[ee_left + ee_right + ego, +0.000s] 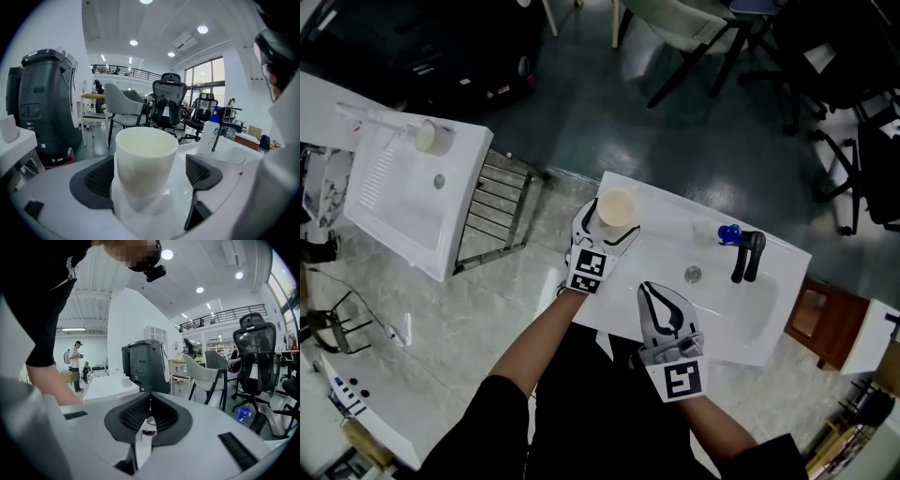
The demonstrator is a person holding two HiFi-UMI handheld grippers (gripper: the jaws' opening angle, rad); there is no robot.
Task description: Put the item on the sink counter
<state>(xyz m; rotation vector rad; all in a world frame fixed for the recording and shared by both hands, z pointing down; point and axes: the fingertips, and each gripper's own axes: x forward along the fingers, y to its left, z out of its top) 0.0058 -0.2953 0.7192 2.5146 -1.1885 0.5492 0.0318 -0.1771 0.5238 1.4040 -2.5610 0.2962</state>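
Note:
A cream cup [617,207] stands upright on the left end of the white sink counter [667,221]. My left gripper [609,222] is open around it, one pad on each side. In the left gripper view the cup [145,164] fills the middle between the dark pads [202,172], with a small gap on both sides. My right gripper [655,293] is shut and empty, hovering over the counter's near edge, right of the cup. Its ribbed pads [161,416] meet in the right gripper view.
A black faucet [747,255] and a blue-capped bottle [727,233] stand behind the basin [727,305]. A second white sink unit [403,192] with a small cup [432,137] lies at the left, a metal rack [492,211] between them. Office chairs [712,42] stand beyond.

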